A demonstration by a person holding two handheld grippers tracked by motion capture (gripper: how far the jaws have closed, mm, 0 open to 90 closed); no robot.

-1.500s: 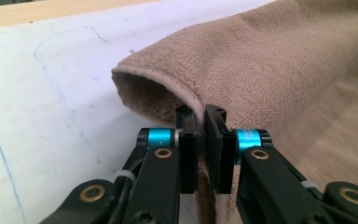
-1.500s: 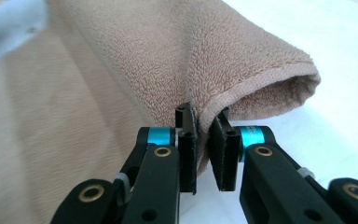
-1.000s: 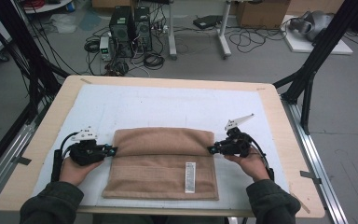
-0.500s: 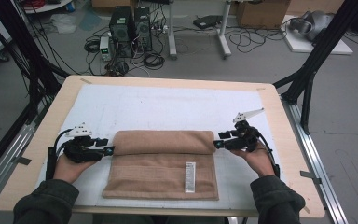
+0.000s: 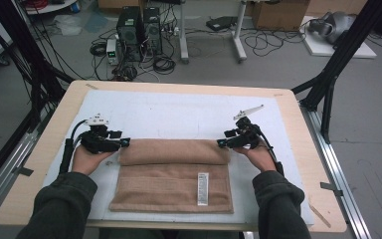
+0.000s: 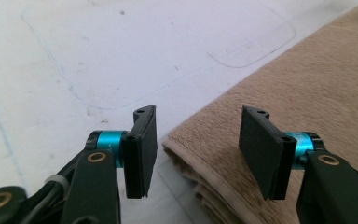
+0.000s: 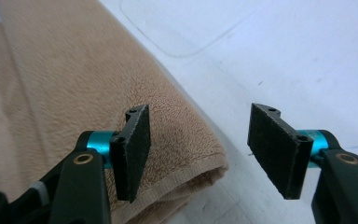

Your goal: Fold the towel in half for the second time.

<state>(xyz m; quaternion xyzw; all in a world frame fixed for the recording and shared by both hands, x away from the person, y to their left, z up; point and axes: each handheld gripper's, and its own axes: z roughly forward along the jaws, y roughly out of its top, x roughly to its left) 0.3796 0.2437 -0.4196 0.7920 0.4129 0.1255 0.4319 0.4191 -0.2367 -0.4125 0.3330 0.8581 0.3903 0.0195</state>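
A tan towel [image 5: 174,174] lies folded on the white mat, its far edge turned over into a thick band and a white label [image 5: 203,189] on its near layer. My left gripper [image 5: 124,143] sits just off the band's left end, and my right gripper [image 5: 221,143] just off its right end. Both pairs of jaws have just been opening. In the left gripper view my left gripper [image 6: 199,135] stands open over the towel's [image 6: 307,84] corner without pressing it. In the right gripper view my right gripper [image 7: 200,130] is open, with the towel's [image 7: 74,84] corner under its left jaw.
The white mat [image 5: 179,112] covers most of the wooden table [image 5: 52,134]. Black frame struts [image 5: 328,84] rise at the table's right and left sides. On the floor beyond the far edge are computer towers [image 5: 139,30] and cables.
Both grippers have let go of the towel's folded band, opened, and drawn outward from its ends. The towel has stayed where it lay.
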